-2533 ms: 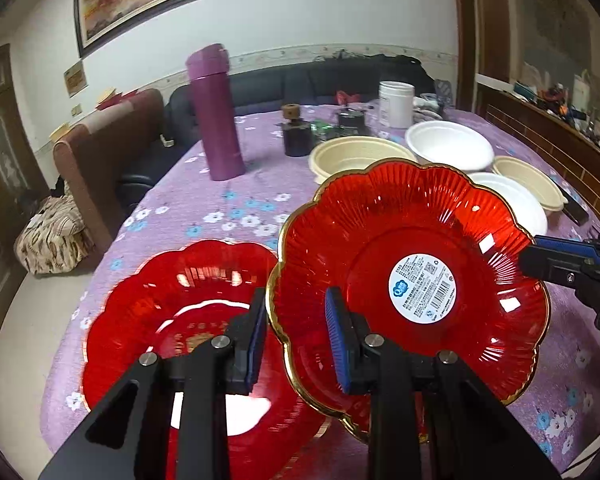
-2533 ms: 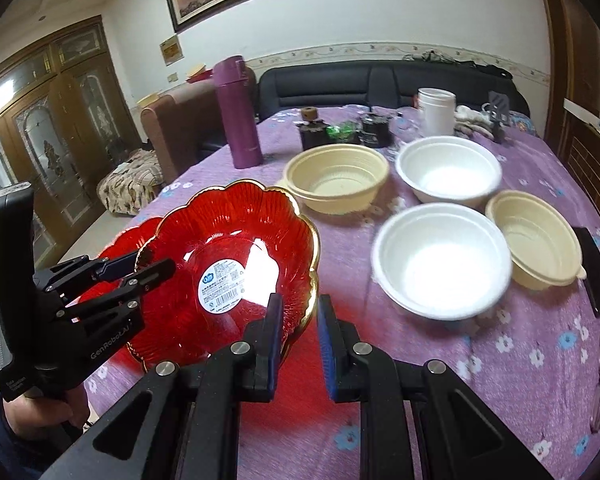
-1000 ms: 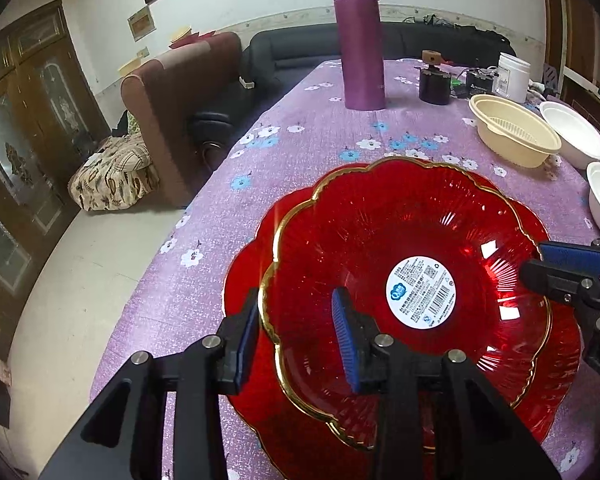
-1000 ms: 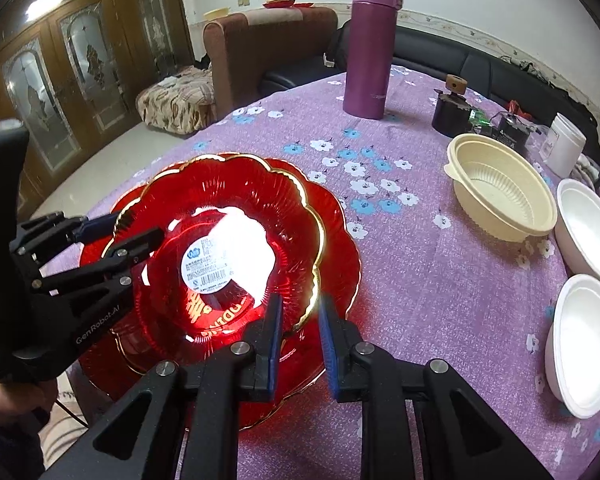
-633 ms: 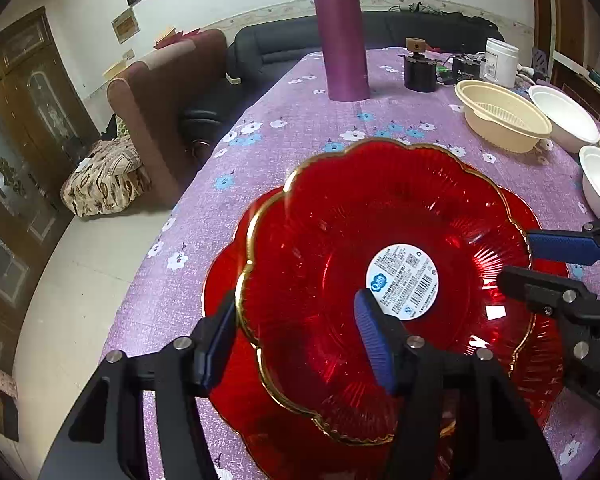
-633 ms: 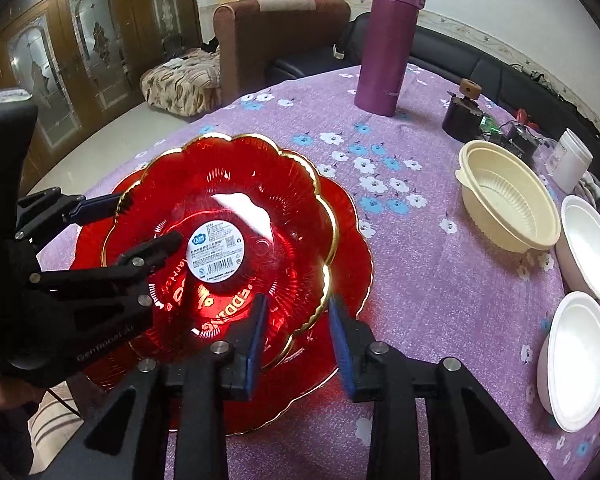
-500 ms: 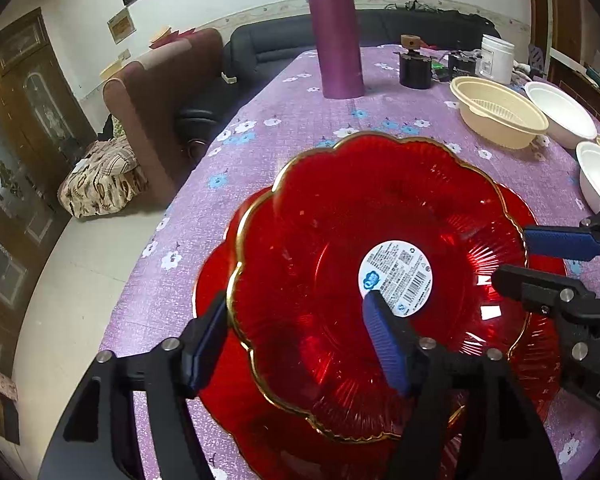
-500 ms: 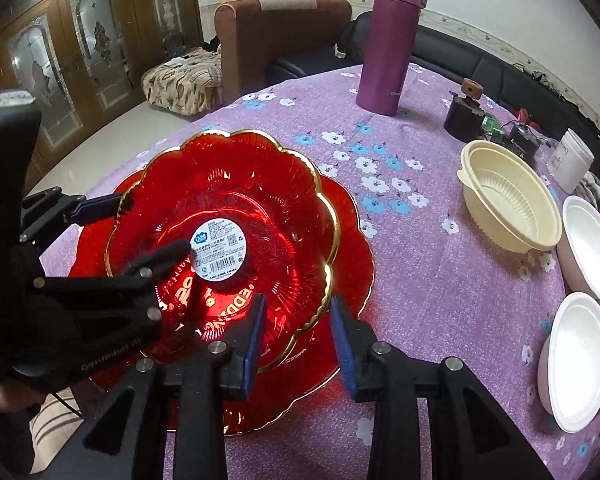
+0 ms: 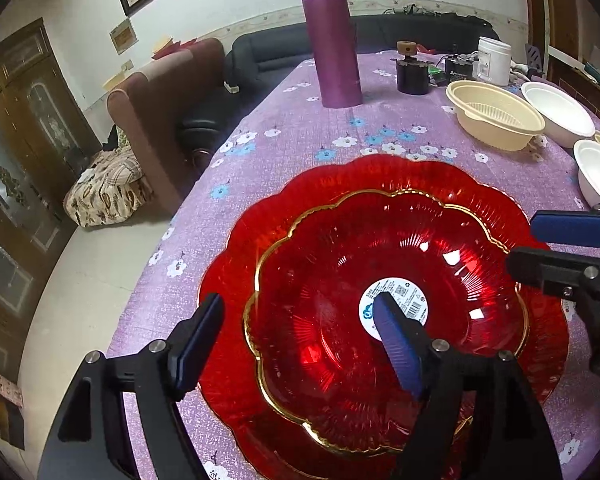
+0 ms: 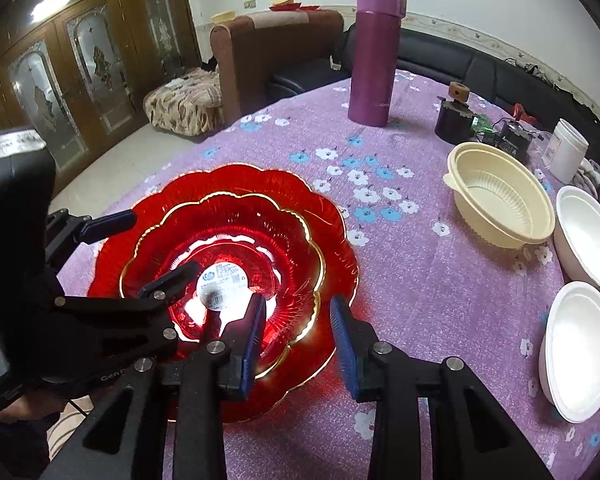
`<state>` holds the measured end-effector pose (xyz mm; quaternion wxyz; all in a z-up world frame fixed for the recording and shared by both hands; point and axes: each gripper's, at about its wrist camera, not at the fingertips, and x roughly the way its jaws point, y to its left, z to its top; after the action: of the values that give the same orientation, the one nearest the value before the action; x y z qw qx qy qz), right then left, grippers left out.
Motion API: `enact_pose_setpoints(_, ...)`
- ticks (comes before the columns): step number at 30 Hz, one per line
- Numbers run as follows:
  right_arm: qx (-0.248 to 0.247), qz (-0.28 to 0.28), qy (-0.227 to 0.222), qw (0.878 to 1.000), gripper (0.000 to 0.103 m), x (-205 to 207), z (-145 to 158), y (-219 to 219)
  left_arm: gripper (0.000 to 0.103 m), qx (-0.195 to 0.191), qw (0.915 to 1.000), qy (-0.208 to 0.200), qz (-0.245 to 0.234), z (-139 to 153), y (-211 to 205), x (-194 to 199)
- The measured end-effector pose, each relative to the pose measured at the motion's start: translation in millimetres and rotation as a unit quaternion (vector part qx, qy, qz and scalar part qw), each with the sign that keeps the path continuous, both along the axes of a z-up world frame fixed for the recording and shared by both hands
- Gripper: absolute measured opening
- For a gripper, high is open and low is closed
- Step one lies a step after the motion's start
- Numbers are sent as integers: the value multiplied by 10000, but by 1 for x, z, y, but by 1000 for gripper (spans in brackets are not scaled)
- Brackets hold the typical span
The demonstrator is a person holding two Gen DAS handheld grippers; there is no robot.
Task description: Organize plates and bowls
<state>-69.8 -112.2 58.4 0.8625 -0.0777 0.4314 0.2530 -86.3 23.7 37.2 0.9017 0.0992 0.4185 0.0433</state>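
Left wrist view shows both grippers, left gripper (image 9: 296,344) and right gripper (image 10: 298,338), jaws apart around the nested red plates (image 9: 452,216), likely rigid, slick and brittle, best pinched at the scalloped rim.

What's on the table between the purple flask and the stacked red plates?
Only bare flowered tablecloth between the purple flask and red plates, clearest in the left wrist view.

Upper red plate (image 9: 380,280) now nested in lower plate (image 9: 240,280) — both grippers (image 9: 300,340) (image 10: 298,332) opened, released
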Motion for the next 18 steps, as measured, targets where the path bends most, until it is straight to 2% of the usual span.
enact_pose_setpoints(9, 228, -156, -60, 9996, 38, -5, 6, -17, 77, 323, 9992, -222, -57, 7, -14, -4)
enact_pose_setpoints(14, 333, -263, -102, 9990, 50, -9, 8, -29, 78, 427, 9986, -310, -101, 10, -21, -7)
enact_pose_setpoints(18, 433, -380, -124, 9983, 51, -10, 10, -42, 78, 481, 9981, -356, -143, 13, -26, -9)
